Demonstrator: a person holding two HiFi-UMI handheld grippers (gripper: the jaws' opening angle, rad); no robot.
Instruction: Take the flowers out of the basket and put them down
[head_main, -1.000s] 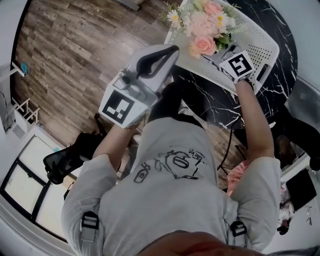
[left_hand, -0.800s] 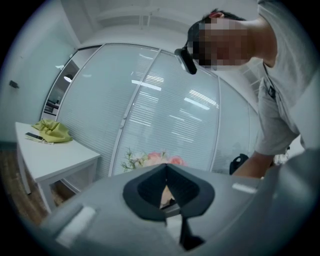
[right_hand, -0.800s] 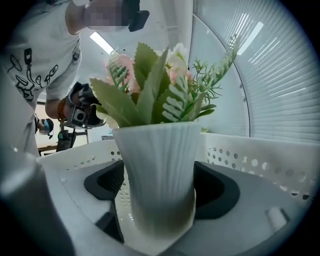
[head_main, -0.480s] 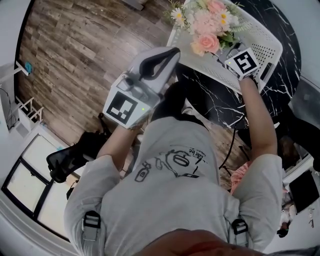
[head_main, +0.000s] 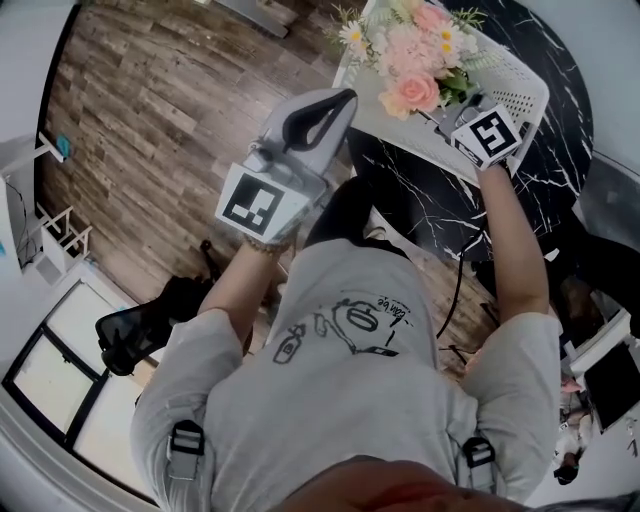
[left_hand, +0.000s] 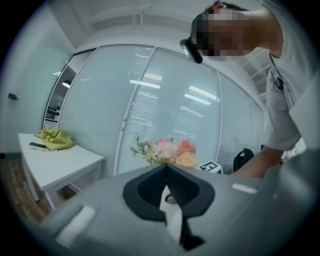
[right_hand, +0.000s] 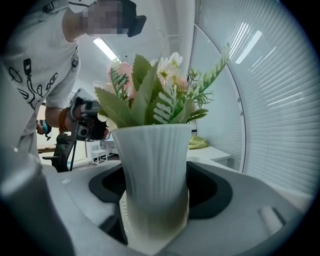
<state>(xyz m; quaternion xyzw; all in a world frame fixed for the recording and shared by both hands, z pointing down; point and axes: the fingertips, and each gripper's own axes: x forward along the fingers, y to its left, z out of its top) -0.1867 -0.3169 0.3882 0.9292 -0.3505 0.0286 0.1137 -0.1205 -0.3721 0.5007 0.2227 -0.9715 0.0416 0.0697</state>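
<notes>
The left gripper (head_main: 343, 98) hangs in the air with its jaws together and nothing between them; to its right the flowers (head_main: 415, 50), in a ribbed white vase (right_hand: 155, 160), stand over the white basket (head_main: 520, 90) on the black marble table (head_main: 420, 190); the right gripper (right_hand: 156, 195) has just closed its jaws on the vase, clamping its lower body.

Under me lies a floor of brown wooden planks (head_main: 140, 130). My desk (head_main: 572, 90) is black with white veins, like marble. A glass wall (left_hand: 150, 110) with horizontal blinds stands ahead. Near it, a white desk (left_hand: 60, 167) carries a yellow-green cloth (left_hand: 55, 138). A long ceiling lamp (right_hand: 106, 49) shines.
</notes>
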